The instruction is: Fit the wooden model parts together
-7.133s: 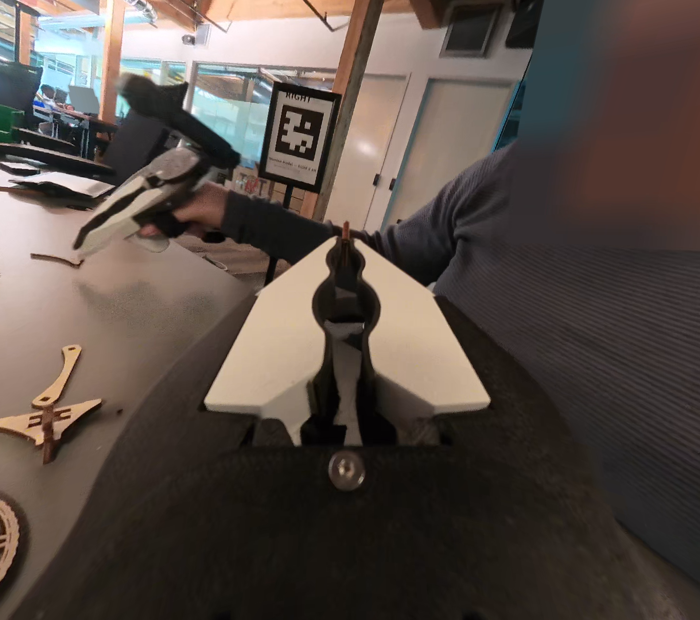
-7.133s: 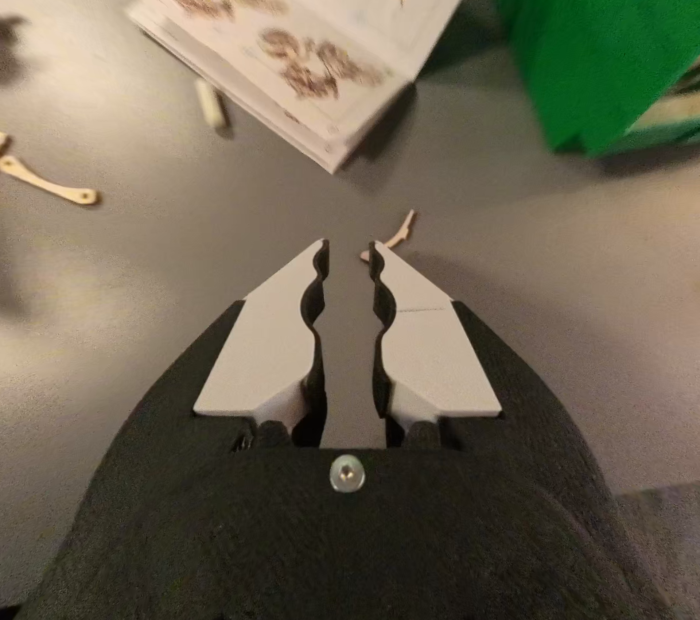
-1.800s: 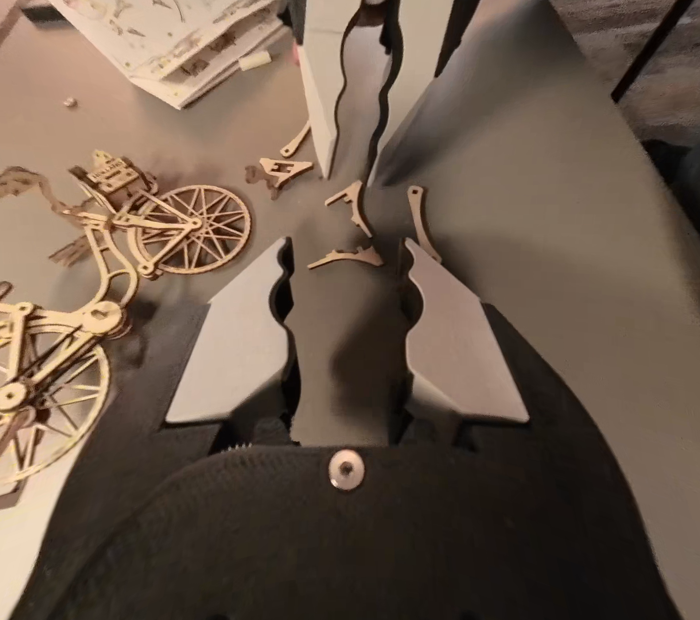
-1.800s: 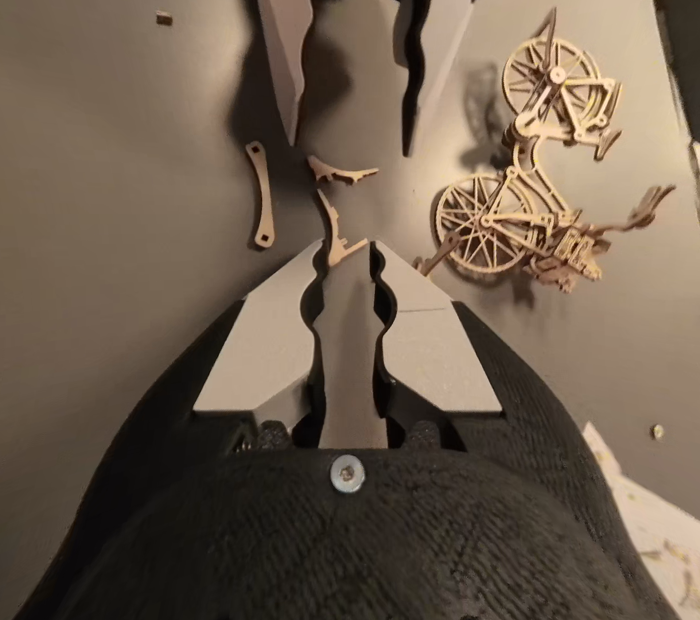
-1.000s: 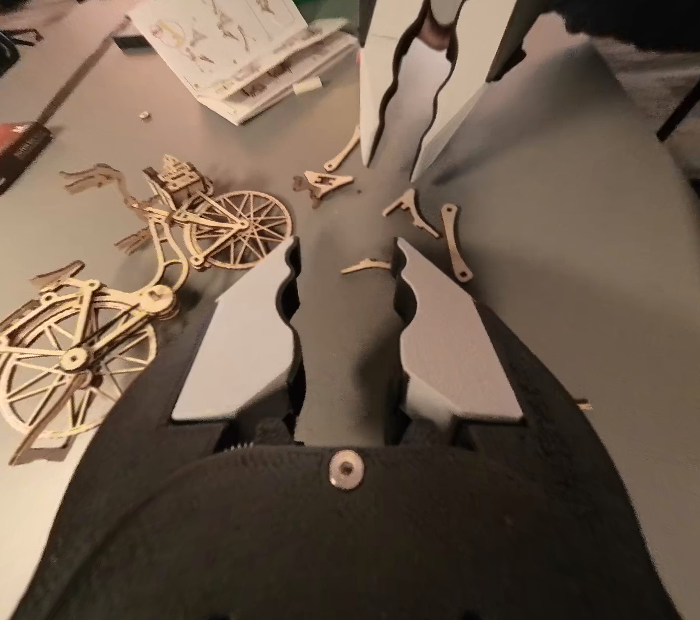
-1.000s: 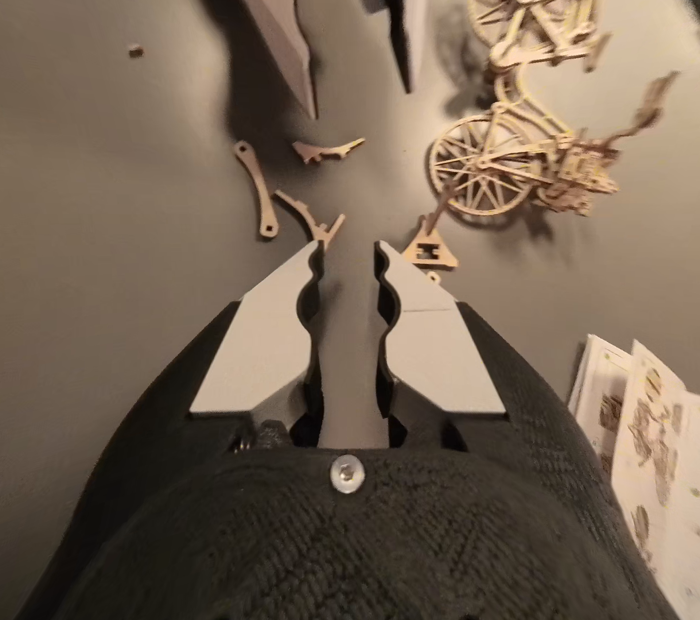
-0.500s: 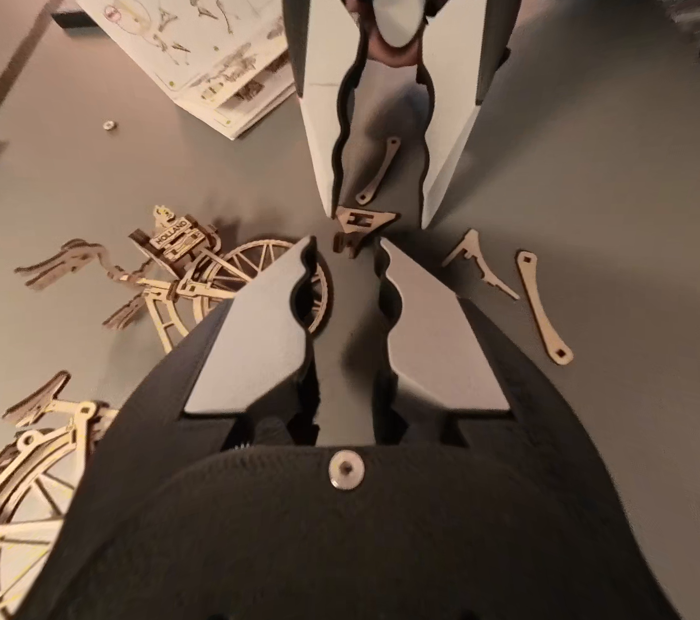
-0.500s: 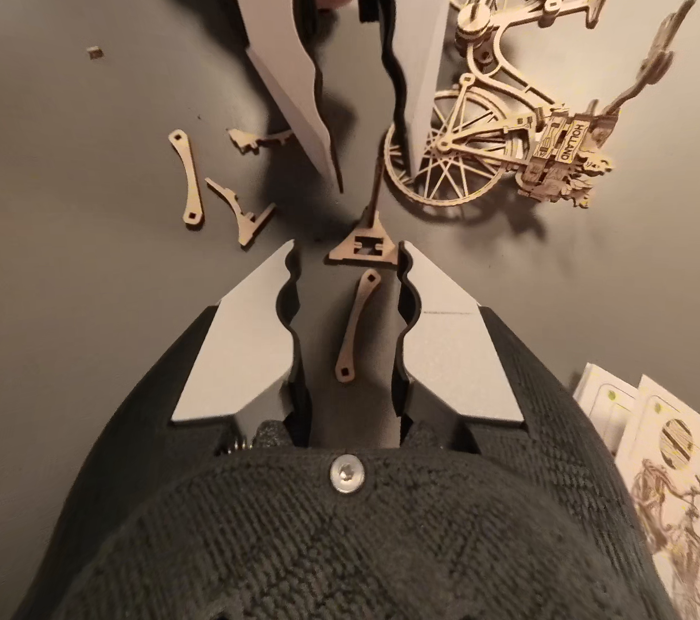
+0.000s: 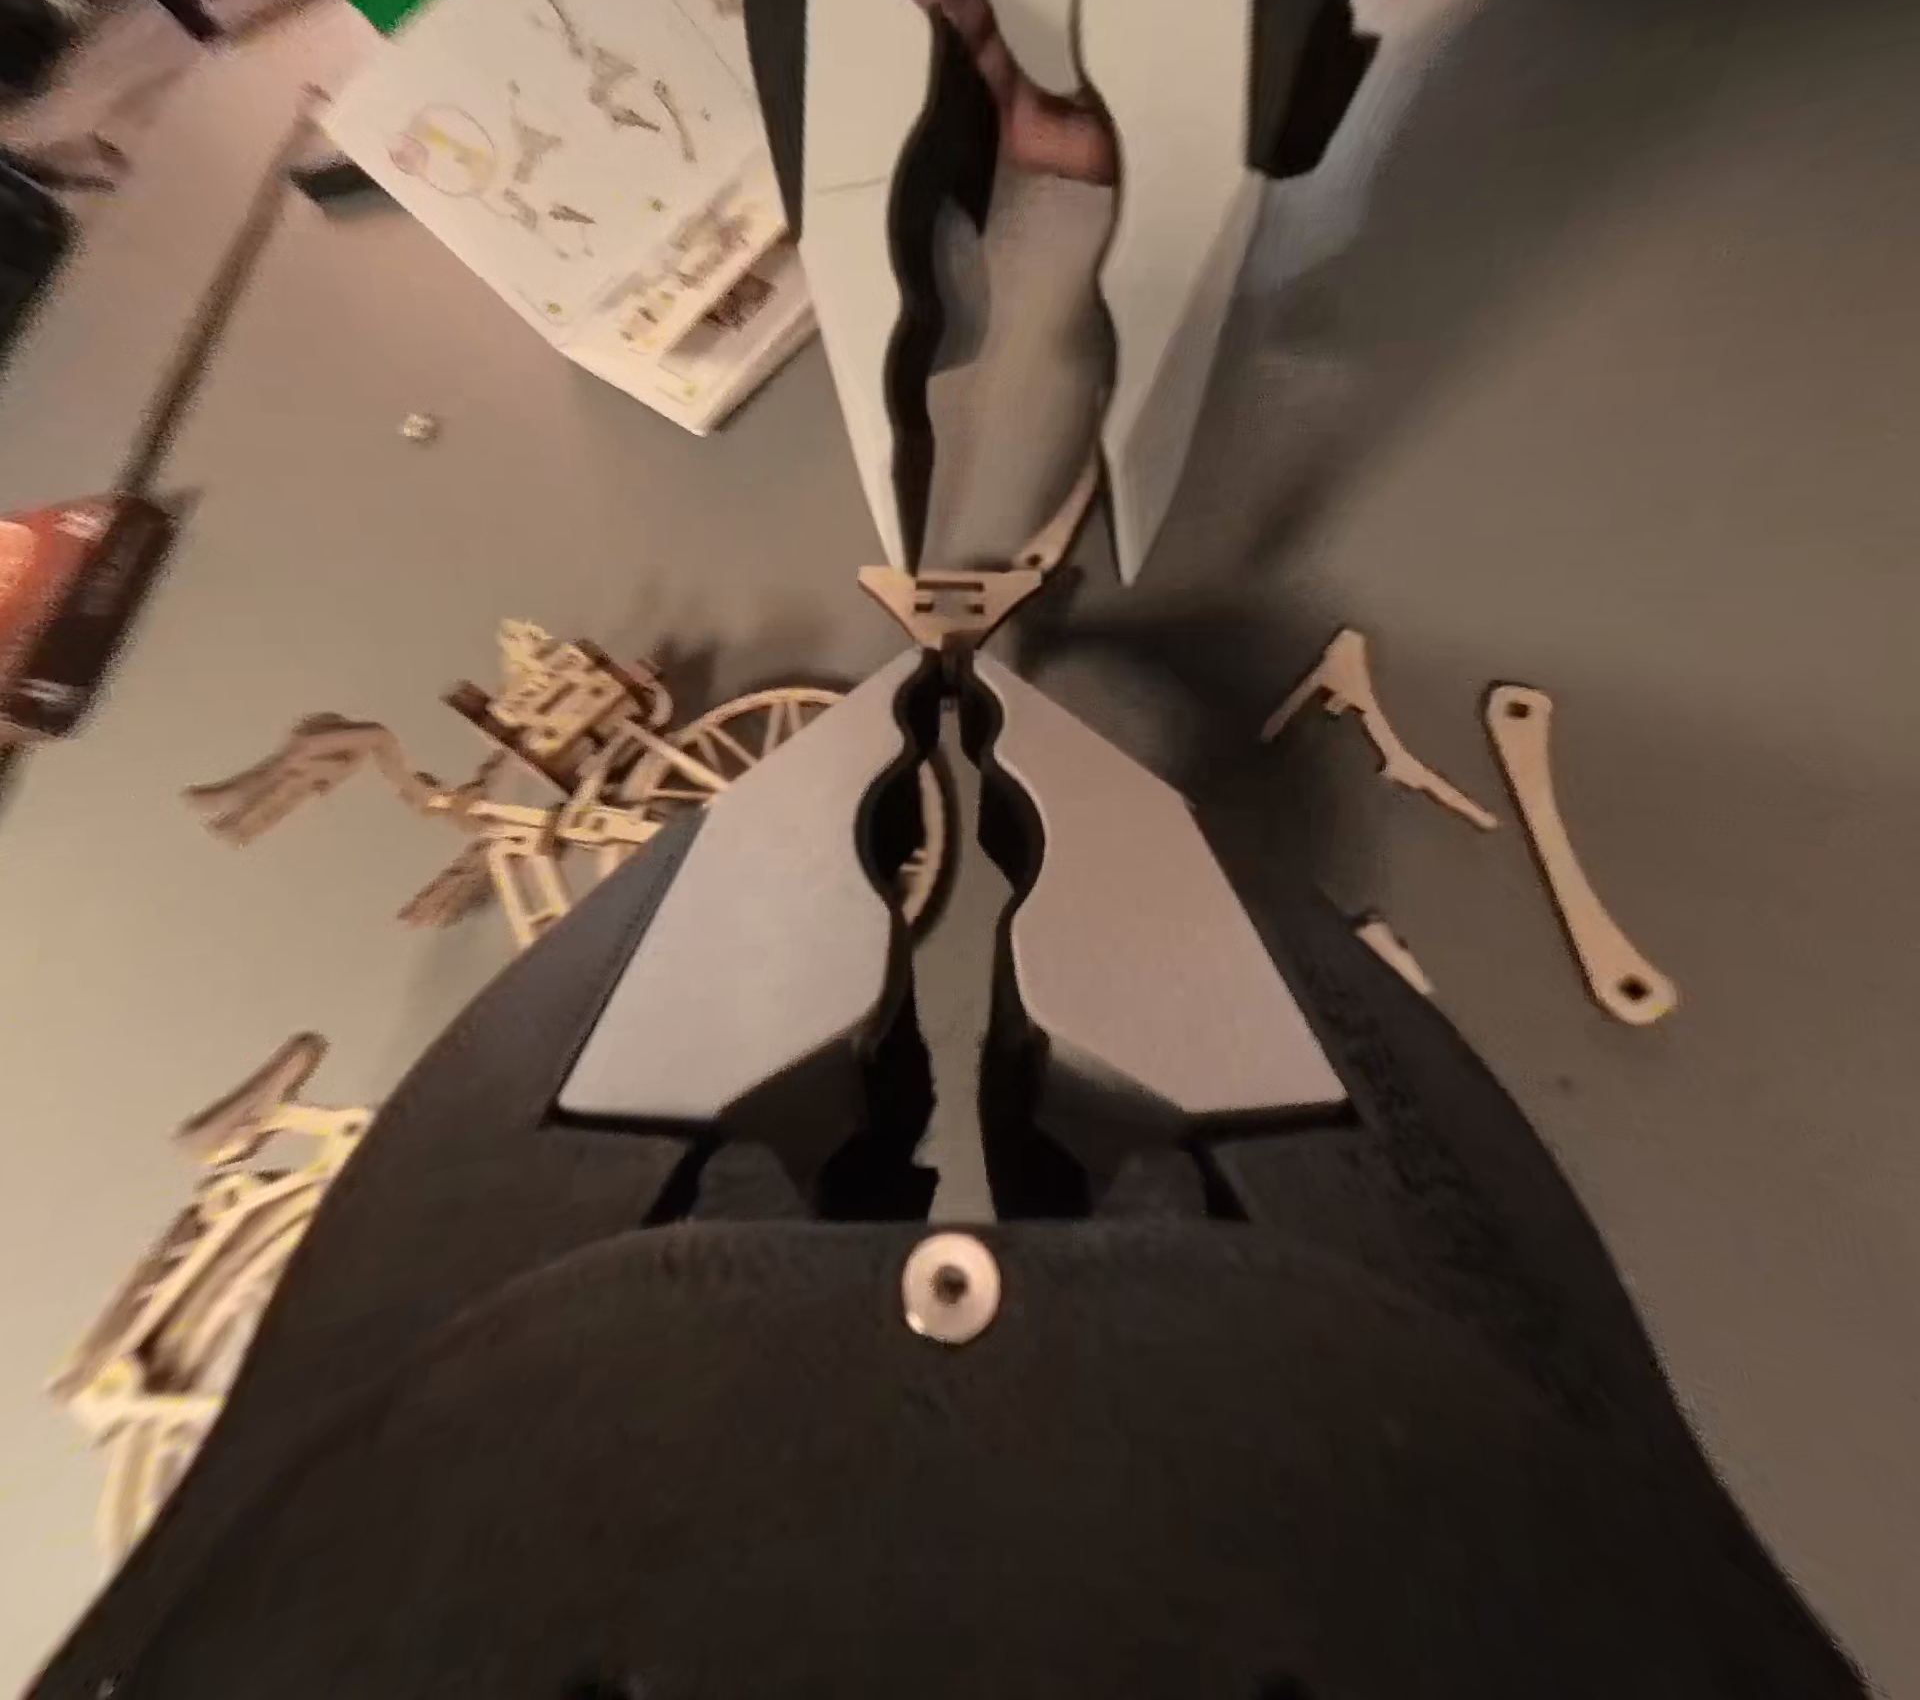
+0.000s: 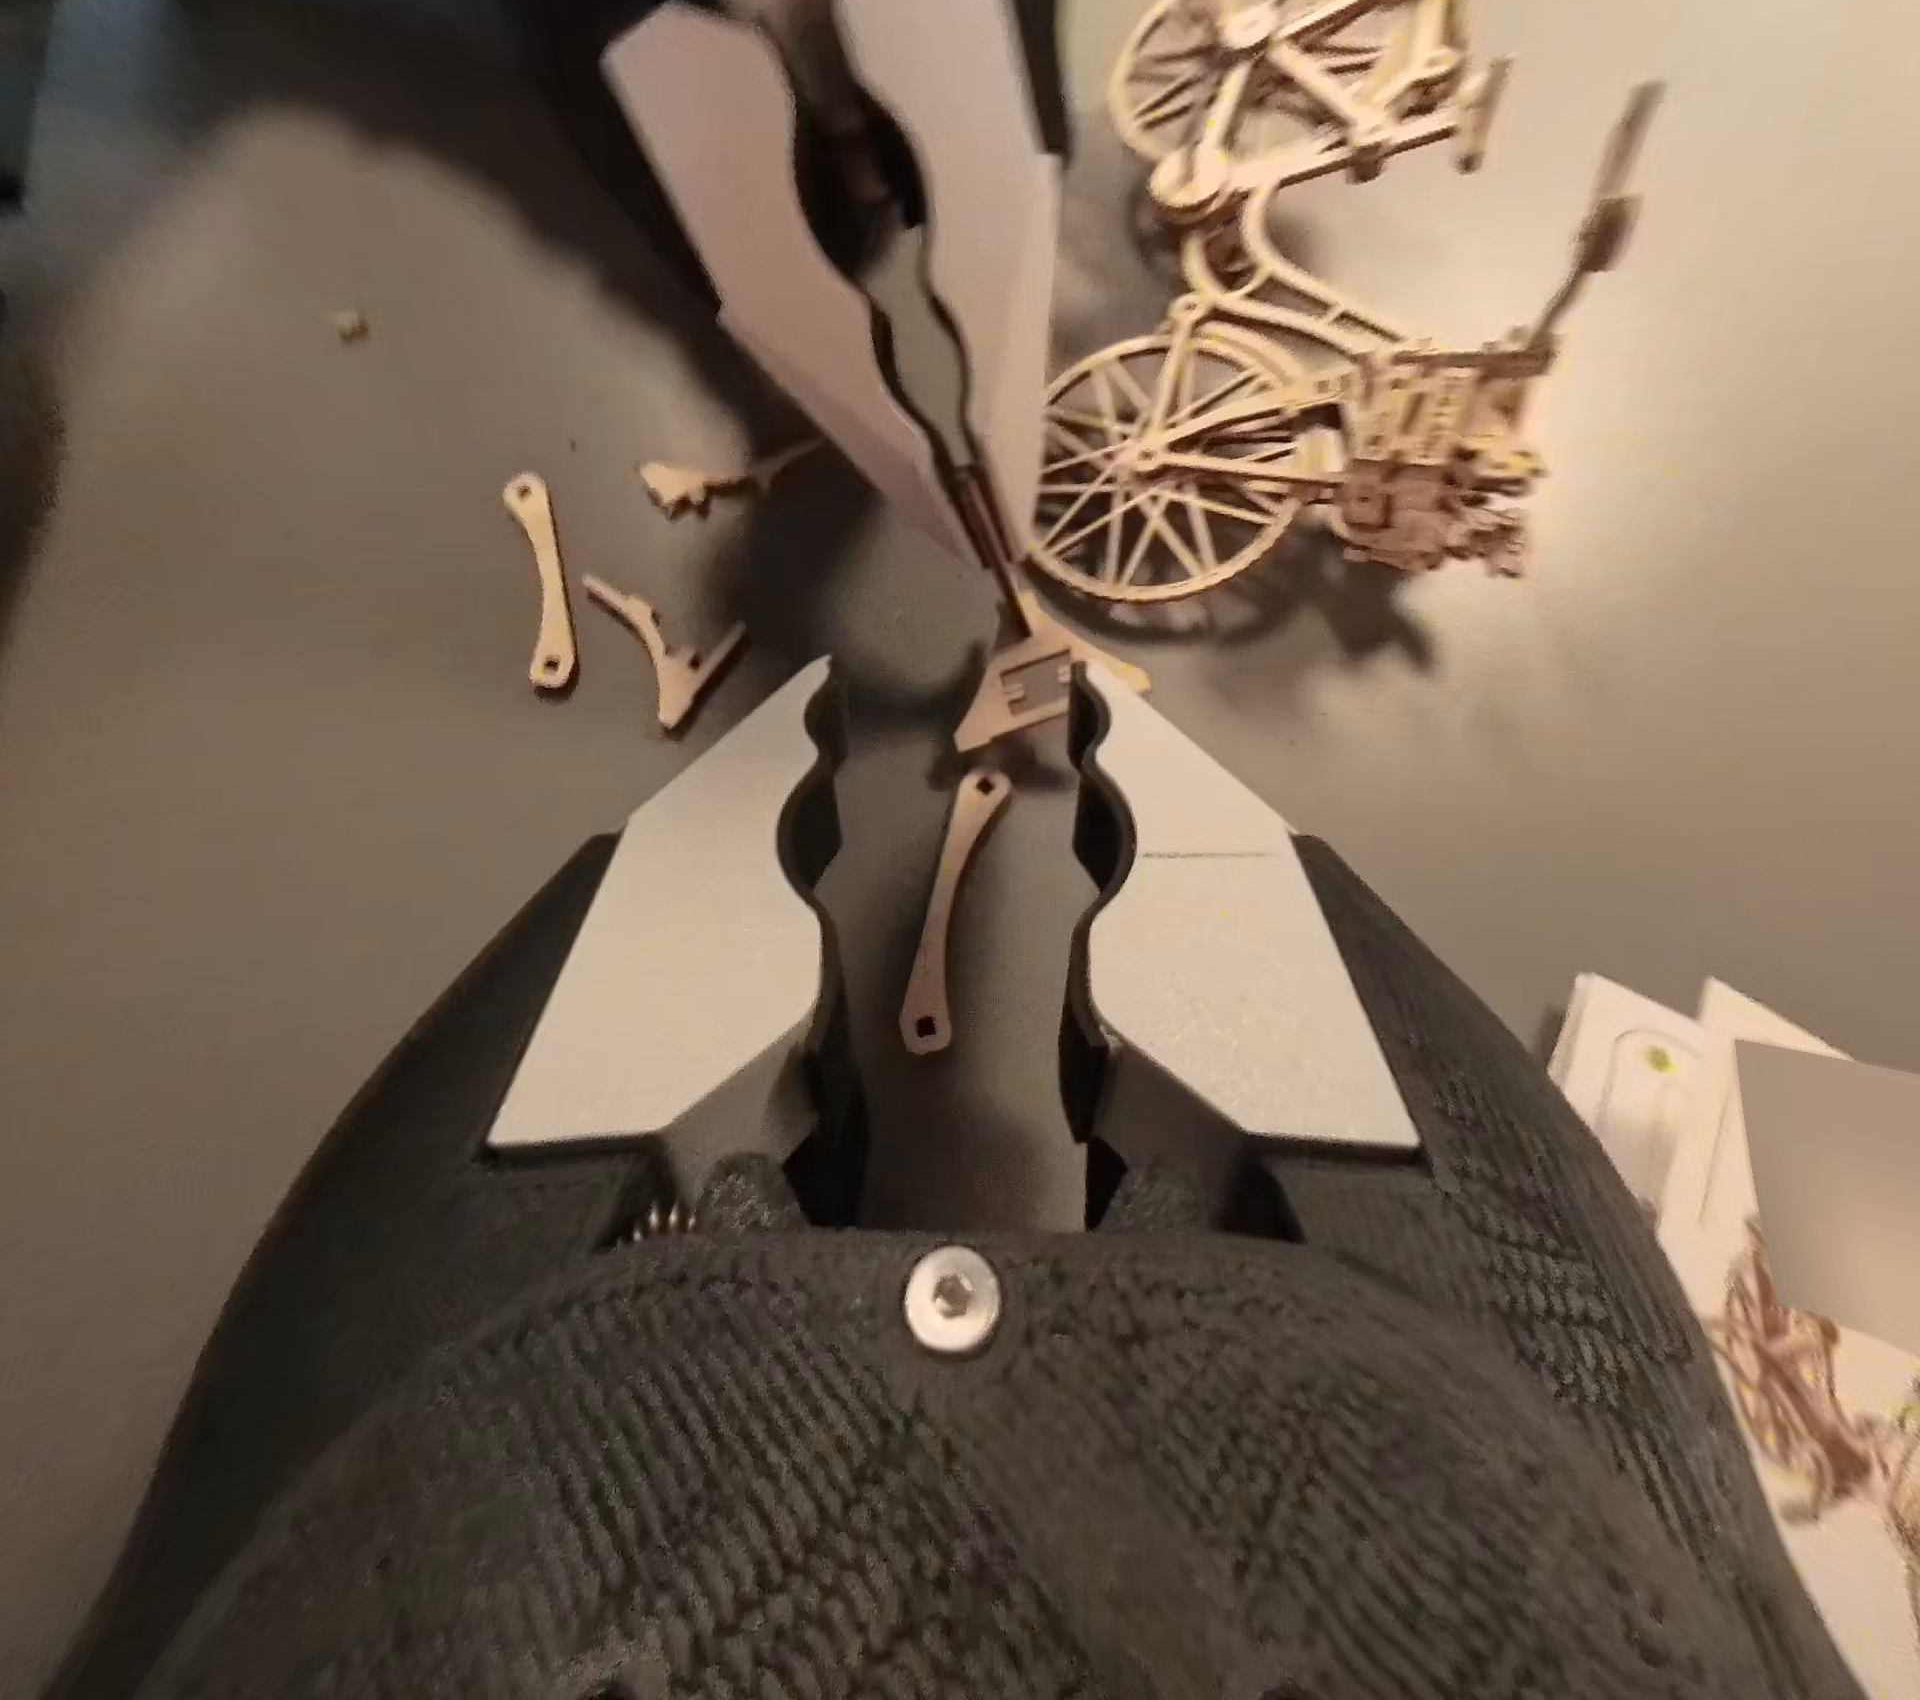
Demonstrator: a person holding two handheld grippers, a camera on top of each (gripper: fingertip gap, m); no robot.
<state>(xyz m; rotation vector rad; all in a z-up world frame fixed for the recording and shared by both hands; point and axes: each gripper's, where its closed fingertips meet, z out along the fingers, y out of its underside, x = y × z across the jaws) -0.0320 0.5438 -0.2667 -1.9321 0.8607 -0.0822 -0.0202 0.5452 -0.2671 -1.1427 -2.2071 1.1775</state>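
Grey table (image 9: 1662,300) fills both views; it serves as the work surface, with loose parts laid flat for picking.

Wooden bicycle model (image 10: 1278,403), upper right of the right wrist view, lies on its side, partly built and probably set clear of the working spot. It shows again at left centre of the left wrist view (image 9: 582,767), blurred.

Instruction booklet (image 9: 582,196), upper left of the left wrist view, lies open, likely for reference.

Left gripper (image 9: 945,663), frame centre, is pinched nearly closed on the thin stem of the triangular slotted piece (image 9: 948,596), holding it by the narrow end so the slotted face stays exposed.

Right gripper (image 10: 951,674), centre of its own view, stands wide apart and holds nothing. One fingertip (image 10: 1091,705) appears to touch the triangular piece's edge (image 10: 1023,684), perhaps steadying it; contact is uncertain.

Curved strip (image 10: 951,912) lies flat on the table between the right gripper's spread fingers, seemingly next for pickup.

Two more small parts, a curved bar (image 10: 545,580) and a forked piece (image 10: 665,642), rest at centre left, untouched.
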